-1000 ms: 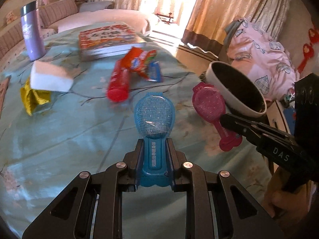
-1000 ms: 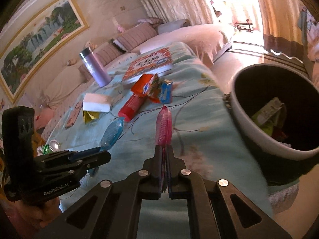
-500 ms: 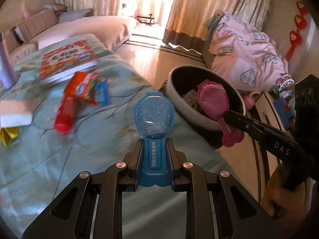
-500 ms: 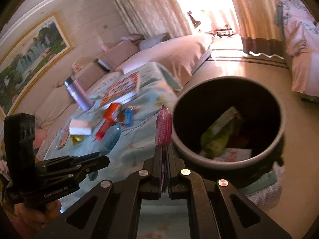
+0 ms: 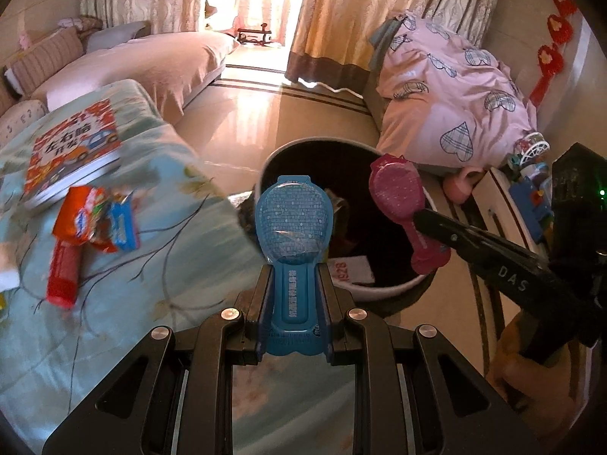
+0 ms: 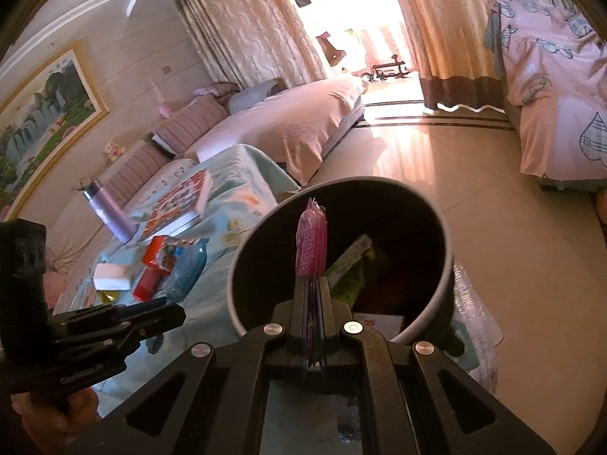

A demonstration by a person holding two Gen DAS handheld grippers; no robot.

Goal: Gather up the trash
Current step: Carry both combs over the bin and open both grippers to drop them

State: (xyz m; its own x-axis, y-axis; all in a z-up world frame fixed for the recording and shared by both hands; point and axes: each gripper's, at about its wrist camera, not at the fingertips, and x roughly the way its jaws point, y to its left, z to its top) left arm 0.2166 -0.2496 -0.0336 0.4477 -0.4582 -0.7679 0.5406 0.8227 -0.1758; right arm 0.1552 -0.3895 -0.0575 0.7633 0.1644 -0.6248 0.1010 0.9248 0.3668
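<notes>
Nearest in the left wrist view, the left gripper (image 5: 294, 295) is clamped on the narrow handle end of a blue wrapper (image 5: 293, 223), a flat spoon-shaped packet whose rounded head sticks up and forward over the near rim of the trash bin (image 5: 379, 288). To its right, the right gripper (image 5: 436, 223) reaches in from the right side with its fingers pressed together on the stem of a pink wrapper (image 5: 396, 193) of the same shape, which hangs above the bin's dark opening. In the right wrist view the pink wrapper (image 6: 312, 244) shows edge-on, pinched thin between the closed fingers of the right gripper (image 6: 313, 295), directly over the bin (image 6: 242, 303), where green packaging (image 6: 347, 273) and white paper already lie. The bin stands on the shiny floor just beside the right edge of a table covered in a light blue cloth (image 5: 114, 303). On that cloth, left of the bin, lie a red tube (image 5: 62, 276), a red and blue snack bag (image 5: 100, 220) touching the tube's far end, and a white block (image 6: 110, 276). Farther back on the cloth rests a picture book (image 5: 72, 151), and a purple flask (image 6: 108, 208) stands upright near it. Beyond are a pink sofa (image 6: 280, 121), patterned curtains and a bright doorway.
</notes>
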